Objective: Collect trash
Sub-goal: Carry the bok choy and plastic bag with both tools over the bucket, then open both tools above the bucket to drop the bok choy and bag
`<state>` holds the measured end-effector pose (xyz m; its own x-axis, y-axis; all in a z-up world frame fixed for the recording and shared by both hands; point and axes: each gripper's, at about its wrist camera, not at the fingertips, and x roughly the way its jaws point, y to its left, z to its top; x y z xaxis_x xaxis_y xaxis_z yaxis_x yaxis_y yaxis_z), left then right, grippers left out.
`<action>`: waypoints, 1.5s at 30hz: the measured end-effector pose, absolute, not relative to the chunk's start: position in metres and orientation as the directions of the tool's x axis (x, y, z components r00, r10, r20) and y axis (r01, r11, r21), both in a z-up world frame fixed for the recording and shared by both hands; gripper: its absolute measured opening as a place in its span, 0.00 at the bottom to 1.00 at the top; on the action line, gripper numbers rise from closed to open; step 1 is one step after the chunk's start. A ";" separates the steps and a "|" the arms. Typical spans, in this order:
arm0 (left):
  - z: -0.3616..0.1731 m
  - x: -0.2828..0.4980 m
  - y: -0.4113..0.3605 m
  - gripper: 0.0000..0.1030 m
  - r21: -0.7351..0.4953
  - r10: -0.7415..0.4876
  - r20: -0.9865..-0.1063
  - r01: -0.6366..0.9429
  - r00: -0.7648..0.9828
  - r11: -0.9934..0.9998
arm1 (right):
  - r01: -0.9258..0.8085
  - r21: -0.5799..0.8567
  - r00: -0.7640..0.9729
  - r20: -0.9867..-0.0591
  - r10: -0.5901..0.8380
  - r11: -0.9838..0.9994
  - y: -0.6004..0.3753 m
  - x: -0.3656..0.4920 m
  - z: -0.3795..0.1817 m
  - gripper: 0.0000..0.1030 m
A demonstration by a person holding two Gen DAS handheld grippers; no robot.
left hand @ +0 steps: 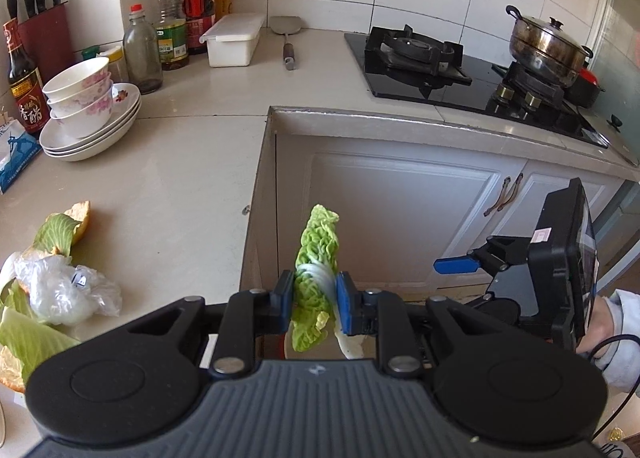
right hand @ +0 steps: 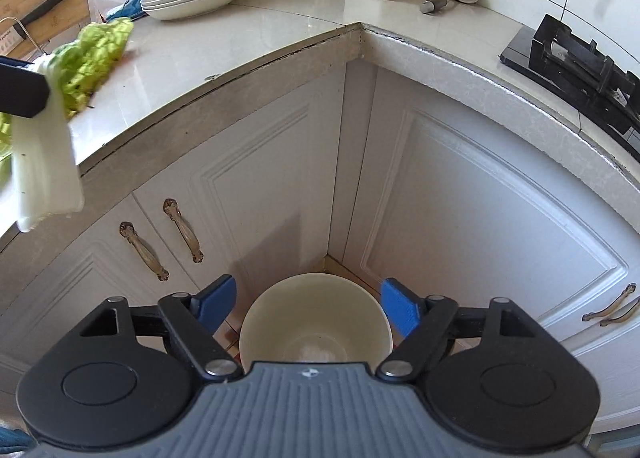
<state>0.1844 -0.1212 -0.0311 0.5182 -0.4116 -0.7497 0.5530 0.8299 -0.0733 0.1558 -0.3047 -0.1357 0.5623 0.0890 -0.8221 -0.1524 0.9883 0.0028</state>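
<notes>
1. Cream round plastic waste bin [right hand: 316, 322], lower centre of the right wrist view, on the floor in the cabinet corner: rigid, and I judge it light.
2. My right gripper [right hand: 308, 308] hangs above it, jaws wide, empty.
3. My left gripper [left hand: 314, 296] is clamped on a crinkled green-and-white cabbage leaf [left hand: 316, 254], lower centre of the left view: limp, light, tears easily. I judge the firmer white rib the best hold.

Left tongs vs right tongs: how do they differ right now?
Left tongs are shut on a crinkled green cabbage leaf with a white stalk; right tongs stand open and empty. The left tongs are beside the beige countertop; the right hang over a cream round bin on the floor. Both have blue pads on black fingers.
</notes>
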 end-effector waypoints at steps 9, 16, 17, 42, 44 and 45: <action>-0.047 0.193 -0.145 0.20 -0.090 -0.436 -0.755 0.582 0.489 0.808 | -0.168 -0.002 0.594 -0.798 0.100 0.986 -0.304 0.148 -0.118 1.00; -0.069 0.202 -0.167 0.20 -0.101 -0.436 -0.777 0.592 0.455 0.799 | -0.143 -0.024 0.602 -0.796 0.068 0.989 -0.308 0.131 -0.106 1.00; -0.073 0.203 -0.170 0.20 -0.104 -0.436 -0.780 0.595 0.448 0.797 | -0.137 -0.026 0.603 -0.795 0.062 0.990 -0.308 0.127 -0.104 1.00; -0.134 0.217 -0.237 0.87 -0.048 -0.408 -0.801 0.633 0.438 0.773 | 0.059 -0.039 0.634 -0.771 -0.068 0.997 -0.338 0.041 -0.068 1.00; -0.129 0.216 -0.236 0.87 -0.045 -0.408 -0.796 0.629 0.448 0.777 | 0.059 -0.040 0.632 -0.772 -0.069 0.997 -0.339 0.042 -0.068 1.00; -0.125 0.216 -0.235 0.87 -0.050 -0.414 -0.791 0.626 0.451 0.778 | 0.058 -0.043 0.633 -0.771 -0.070 0.997 -0.339 0.042 -0.068 1.00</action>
